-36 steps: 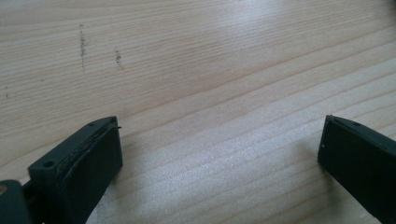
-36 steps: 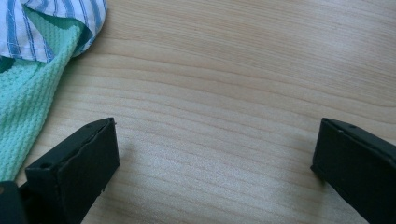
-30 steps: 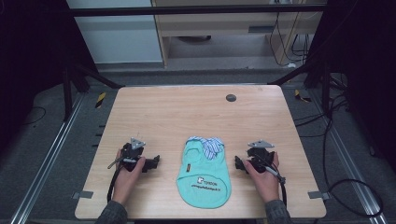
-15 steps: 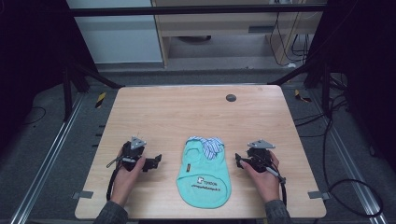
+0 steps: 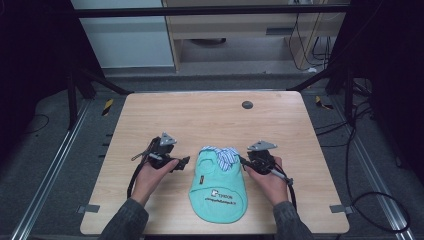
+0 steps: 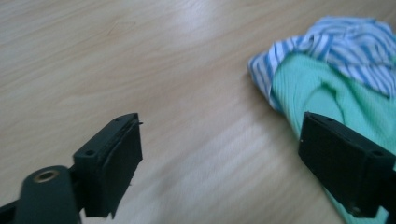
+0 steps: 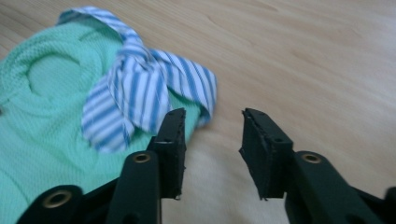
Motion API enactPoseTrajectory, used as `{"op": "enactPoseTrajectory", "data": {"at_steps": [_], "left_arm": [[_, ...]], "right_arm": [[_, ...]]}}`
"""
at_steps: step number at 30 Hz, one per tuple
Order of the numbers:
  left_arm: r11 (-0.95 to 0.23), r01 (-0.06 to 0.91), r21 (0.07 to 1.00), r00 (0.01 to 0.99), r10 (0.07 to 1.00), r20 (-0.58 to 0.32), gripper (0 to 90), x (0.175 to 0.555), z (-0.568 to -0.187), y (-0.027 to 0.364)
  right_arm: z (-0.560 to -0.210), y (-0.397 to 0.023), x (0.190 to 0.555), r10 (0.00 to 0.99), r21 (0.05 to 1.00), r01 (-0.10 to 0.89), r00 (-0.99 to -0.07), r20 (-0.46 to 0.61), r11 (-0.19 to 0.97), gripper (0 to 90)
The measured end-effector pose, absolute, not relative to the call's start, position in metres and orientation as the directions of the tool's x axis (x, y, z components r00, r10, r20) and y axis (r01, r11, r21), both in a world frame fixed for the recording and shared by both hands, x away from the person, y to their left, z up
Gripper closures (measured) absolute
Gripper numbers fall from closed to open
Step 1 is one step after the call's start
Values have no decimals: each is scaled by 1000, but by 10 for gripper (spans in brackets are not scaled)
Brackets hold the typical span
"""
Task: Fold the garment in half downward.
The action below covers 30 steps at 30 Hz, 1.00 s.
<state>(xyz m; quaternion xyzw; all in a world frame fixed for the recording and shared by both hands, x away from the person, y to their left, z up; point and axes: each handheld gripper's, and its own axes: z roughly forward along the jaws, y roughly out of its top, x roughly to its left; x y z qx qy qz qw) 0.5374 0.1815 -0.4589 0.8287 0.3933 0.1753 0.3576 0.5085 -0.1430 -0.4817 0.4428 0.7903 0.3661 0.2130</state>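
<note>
I see a light wooden table [image 5: 210, 120] on a dark grey floor [image 5: 40, 165], lit from above while the room's edges stay black. A small dark round disc [image 5: 247, 104] sits in the tabletop near its far edge, well ahead of both grippers. Metal rails [image 5: 47, 175] run along the floor outboard of each gripper, and black frame struts [image 5: 100, 82] slant toward the table's far corners. Yellow-and-black hazard tape [image 5: 107, 106] marks the floor beside those corners. Beyond the table I see a pale cabinet panel [image 5: 125, 40], a wooden shelf unit [image 5: 235, 25] and hanging cables [image 5: 307, 30]. A black cable [image 5: 380, 200] loops across the floor outboard of the right gripper.
</note>
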Motion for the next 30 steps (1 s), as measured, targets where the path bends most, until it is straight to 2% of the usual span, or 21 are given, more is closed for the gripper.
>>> {"op": "enactPoseTrajectory", "data": {"at_steps": [1, 3, 4, 7, 9, 15, 20, 26, 30], "left_arm": [[-439, 533, 723, 634, 773, 2, 173, 550, -458, 173], [-437, 548, 713, 626, 780, -3, 198, 567, -458, 161], [-437, 548, 713, 626, 780, -3, 209, 567, -458, 161], [-437, 546, 715, 624, 781, 2, 224, 581, -458, 146], [-439, 546, 713, 630, 776, -5, 244, 587, -458, 138], [-457, 572, 682, 646, 763, -31, 288, 594, -469, 124], [-512, 576, 637, 658, 753, 10, 314, 592, -480, 122], [-509, 588, 629, 657, 754, -3, 312, 593, -486, 124], [-510, 590, 626, 658, 753, -7, 313, 592, -489, 123]], "right_arm": [[-477, -136, 519, 844, 764, 532, -536, -31, 365, 661], [-472, -132, 529, 834, 762, 525, -550, -38, 380, 685], [-472, -132, 529, 834, 762, 525, -550, -38, 380, 685], [-468, -128, 547, 827, 753, 527, -561, -39, 394, 790], [-469, -127, 555, 818, 739, 535, -575, -36, 409, 804], [-475, -122, 571, 813, 709, 551, -580, -54, 440, 734], [-486, -116, 574, 807, 684, 569, -589, -47, 456, 681], [-488, -115, 572, 808, 687, 590, -589, 7, 424, 588], [-486, -117, 570, 802, 687, 599, -596, 40, 411, 557]]}}
